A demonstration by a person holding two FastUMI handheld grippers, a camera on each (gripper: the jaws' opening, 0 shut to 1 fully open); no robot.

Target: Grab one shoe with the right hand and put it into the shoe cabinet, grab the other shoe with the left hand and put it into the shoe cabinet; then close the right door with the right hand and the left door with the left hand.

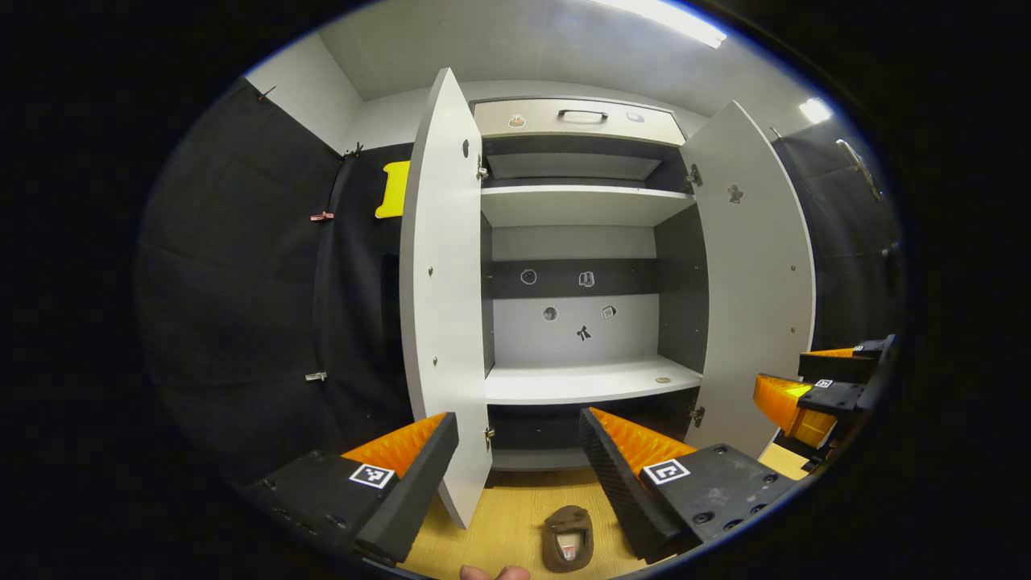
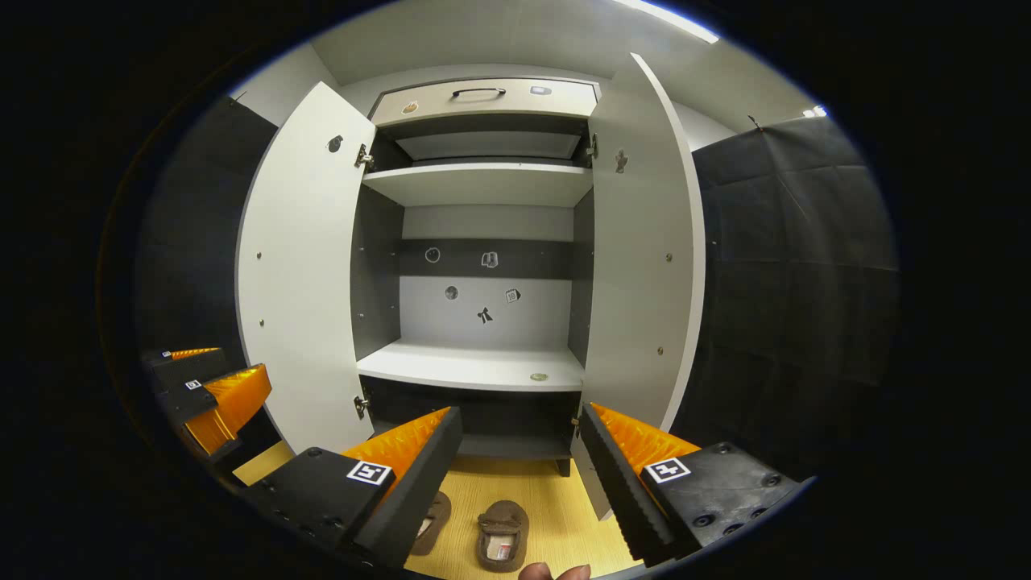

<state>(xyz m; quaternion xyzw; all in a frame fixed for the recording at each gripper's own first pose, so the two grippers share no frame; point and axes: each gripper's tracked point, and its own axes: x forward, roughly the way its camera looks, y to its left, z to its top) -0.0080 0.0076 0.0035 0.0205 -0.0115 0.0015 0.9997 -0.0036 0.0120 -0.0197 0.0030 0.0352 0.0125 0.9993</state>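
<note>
The shoe cabinet stands with both doors swung wide: left door [image 1: 443, 298] [image 2: 302, 274] and right door [image 1: 761, 274] [image 2: 644, 250]. Its lower shelf [image 1: 588, 380] [image 2: 471, 366] is bare but for a small round sticker. Two brown slippers lie on the wooden floor in front. In the left gripper view one slipper [image 1: 568, 538] lies below my open left gripper [image 1: 515, 475]. In the right gripper view one slipper [image 2: 502, 536] lies below my open right gripper [image 2: 519, 467], and the other slipper [image 2: 433, 519] is half hidden behind its left finger.
A drawer with a dark handle [image 1: 581, 115] tops the cabinet, above an upper shelf [image 1: 580, 203]. Black cloth walls flank both sides. The right gripper [image 1: 821, 387] shows at the right edge of the left gripper view, the left gripper [image 2: 205, 391] at the left of the right gripper view.
</note>
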